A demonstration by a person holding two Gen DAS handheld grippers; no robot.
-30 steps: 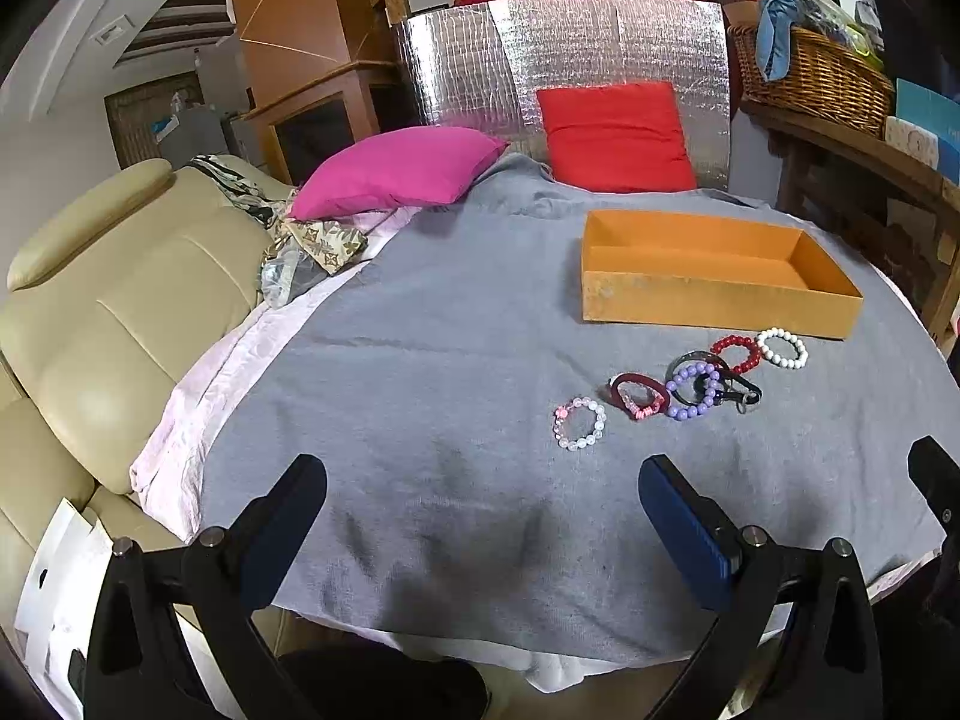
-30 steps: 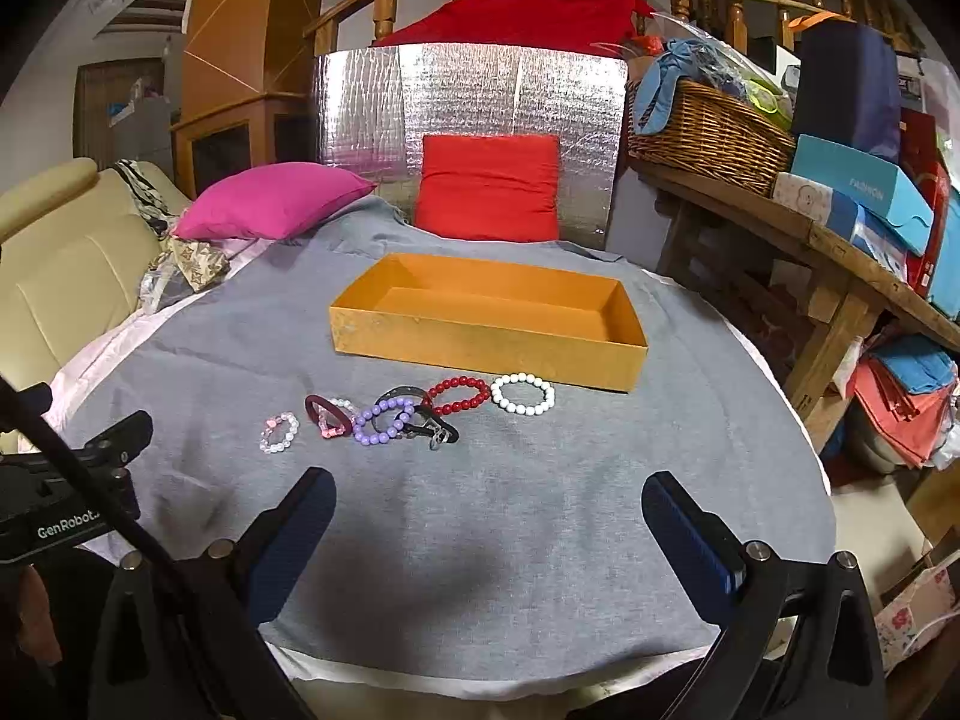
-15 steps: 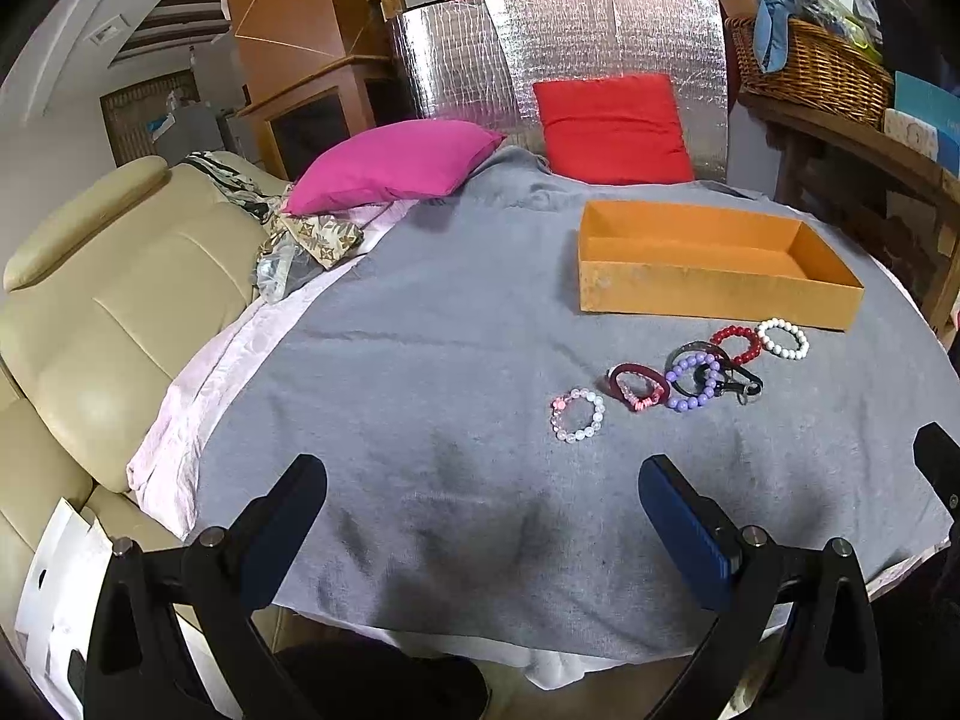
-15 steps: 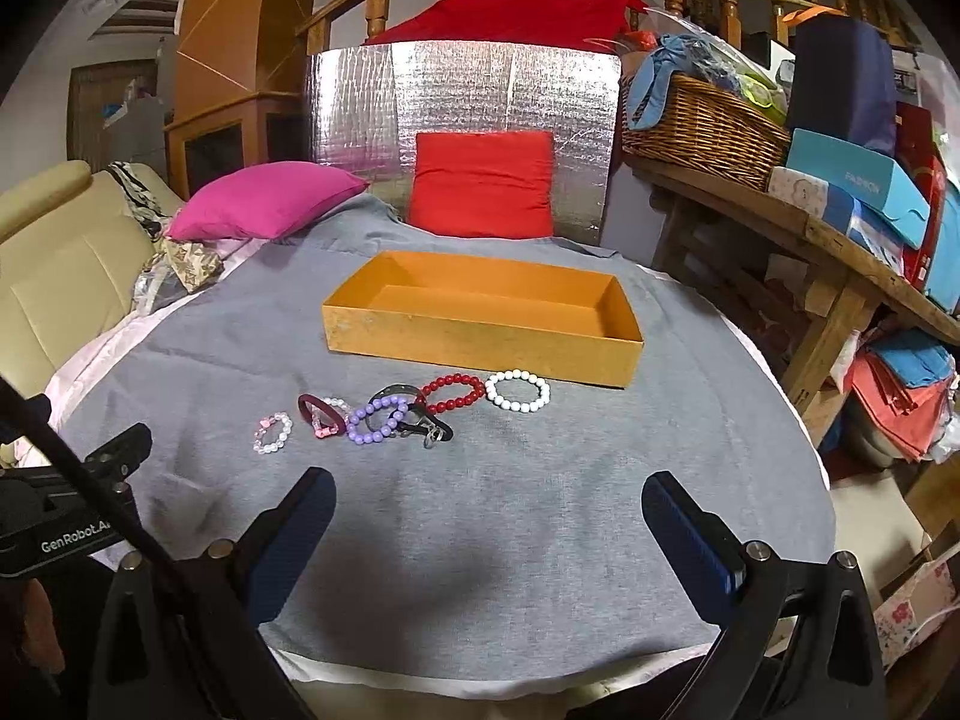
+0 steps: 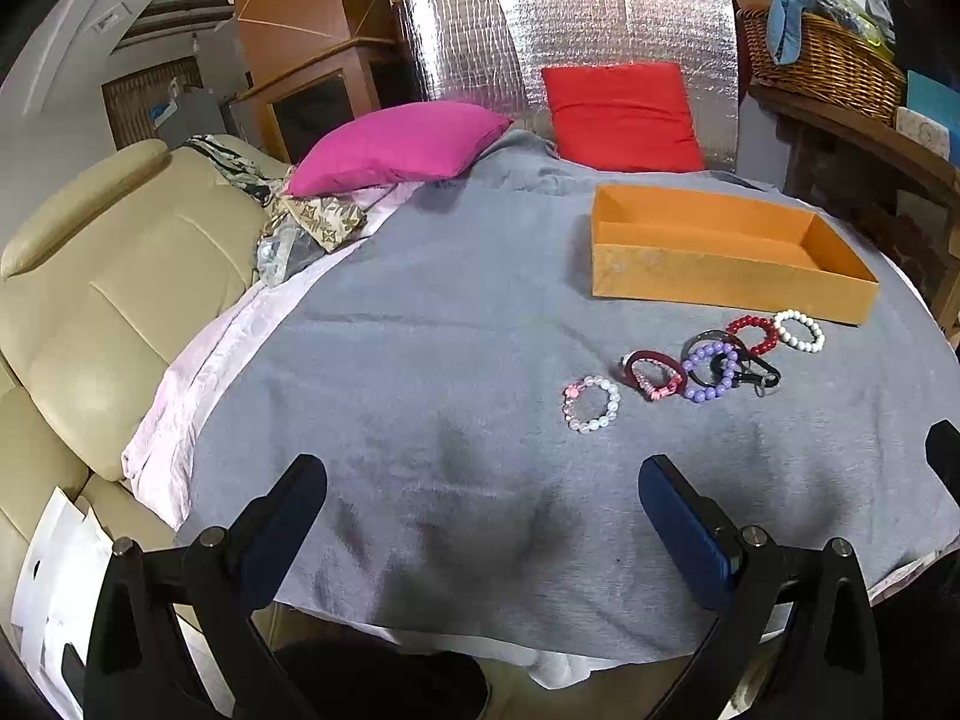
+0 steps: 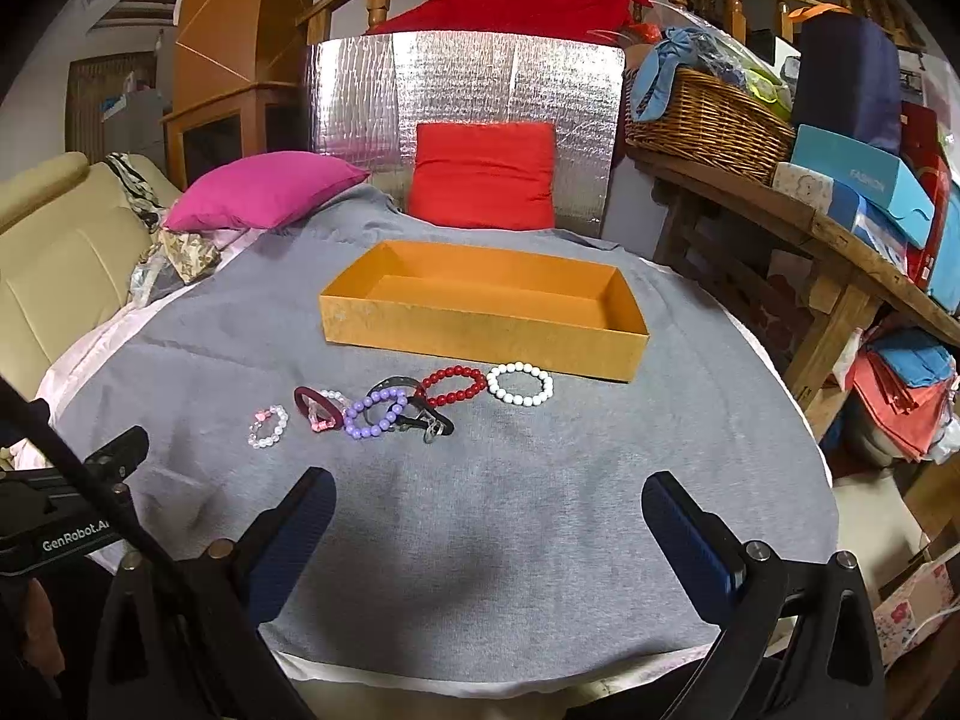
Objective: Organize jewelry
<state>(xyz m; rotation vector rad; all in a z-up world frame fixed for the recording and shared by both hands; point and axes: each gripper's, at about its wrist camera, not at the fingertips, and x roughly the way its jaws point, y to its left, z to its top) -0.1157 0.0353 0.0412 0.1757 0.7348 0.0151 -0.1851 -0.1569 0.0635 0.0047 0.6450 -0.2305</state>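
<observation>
An empty orange box (image 6: 486, 324) (image 5: 720, 276) stands on the grey cloth. In front of it lies a row of bracelets: white beads (image 6: 519, 384) (image 5: 798, 330), red beads (image 6: 453, 386) (image 5: 751, 334), a black band with a clasp (image 6: 420, 417) (image 5: 747, 373), purple beads (image 6: 375, 414) (image 5: 711, 372), a dark red band (image 6: 317, 409) (image 5: 651, 373), and clear-pink beads (image 6: 268, 426) (image 5: 591, 403). My left gripper (image 5: 483, 516) is open and empty, near the cloth's front edge. My right gripper (image 6: 489, 522) is open and empty, in front of the row.
A beige sofa (image 5: 102, 300) is on the left. A pink cushion (image 6: 264, 192) and a red cushion (image 6: 483, 174) lie behind the box before a silver panel (image 6: 462, 84). A wooden shelf (image 6: 780, 222) with a wicker basket (image 6: 708, 120) and boxes stands right.
Both views have shifted slightly, so the bracelets and box sit a little higher in frame. Both grippers stay open. Nothing on the cloth has moved.
</observation>
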